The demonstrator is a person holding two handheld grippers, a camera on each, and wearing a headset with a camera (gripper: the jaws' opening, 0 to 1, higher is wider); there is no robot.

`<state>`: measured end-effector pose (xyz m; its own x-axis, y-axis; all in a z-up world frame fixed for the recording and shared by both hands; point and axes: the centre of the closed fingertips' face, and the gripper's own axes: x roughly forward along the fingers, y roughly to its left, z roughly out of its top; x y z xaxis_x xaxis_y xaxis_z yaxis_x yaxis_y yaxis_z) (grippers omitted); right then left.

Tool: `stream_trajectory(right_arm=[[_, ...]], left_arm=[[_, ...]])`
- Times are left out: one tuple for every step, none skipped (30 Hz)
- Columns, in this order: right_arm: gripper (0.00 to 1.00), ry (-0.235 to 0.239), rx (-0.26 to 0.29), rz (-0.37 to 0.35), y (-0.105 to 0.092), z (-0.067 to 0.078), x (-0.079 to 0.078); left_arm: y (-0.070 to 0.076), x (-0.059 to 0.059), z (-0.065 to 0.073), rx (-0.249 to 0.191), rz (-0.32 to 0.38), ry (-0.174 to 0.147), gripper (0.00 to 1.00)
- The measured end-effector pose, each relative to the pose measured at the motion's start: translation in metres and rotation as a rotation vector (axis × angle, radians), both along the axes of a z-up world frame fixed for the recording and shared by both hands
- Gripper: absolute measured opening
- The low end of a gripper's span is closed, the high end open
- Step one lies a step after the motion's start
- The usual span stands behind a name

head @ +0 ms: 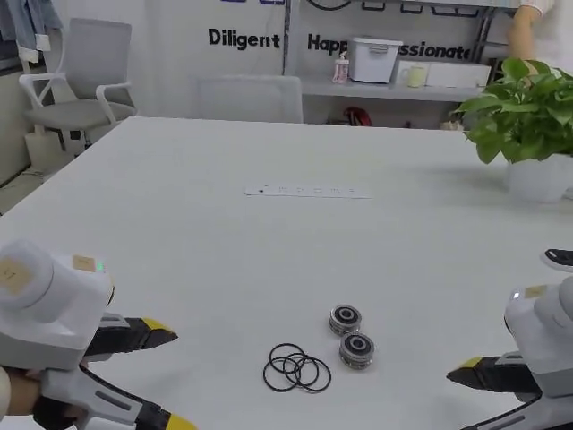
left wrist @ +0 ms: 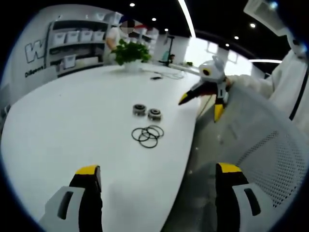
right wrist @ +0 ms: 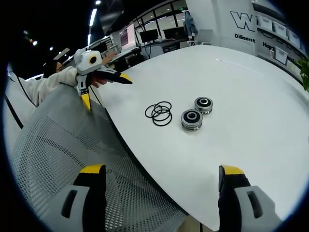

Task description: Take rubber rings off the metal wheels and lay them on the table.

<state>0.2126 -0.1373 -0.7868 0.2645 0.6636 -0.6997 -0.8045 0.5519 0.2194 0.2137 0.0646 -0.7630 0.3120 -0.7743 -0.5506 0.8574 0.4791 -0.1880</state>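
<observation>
1. Rubber rings lie in an overlapping bunch on the table close to its near edge, between the left gripper and right gripper; both have jaws spread wide, hold nothing and stand well apart from the rings
2. Two metal wheels sit side by side just beyond and right of the bunch, the nearer one just beside it
3. Bare tabletop runs on to a white strip
4. A potted plant stands by the far right edge
</observation>
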Motion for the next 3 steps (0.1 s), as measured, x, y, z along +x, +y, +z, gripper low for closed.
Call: stream_trajectory(right_arm=[[0.94,-0.001,0.003,-0.003,0.0000,0.0004,0.0003],[0.94,-0.002,0.005,-0.005,-0.0001,0.0007,0.0004],[0.93,-0.002,0.008,-0.008,-0.0001,0.0010,0.0005]], left_arm=[[0.0002,0.0002,0.0000,-0.001,0.002,0.000,1.00],[0.0005,0.0005,0.0000,-0.001,0.003,0.000,1.00],[0.0007,0.0006,0.0000,-0.002,0.005,0.000,1.00]])
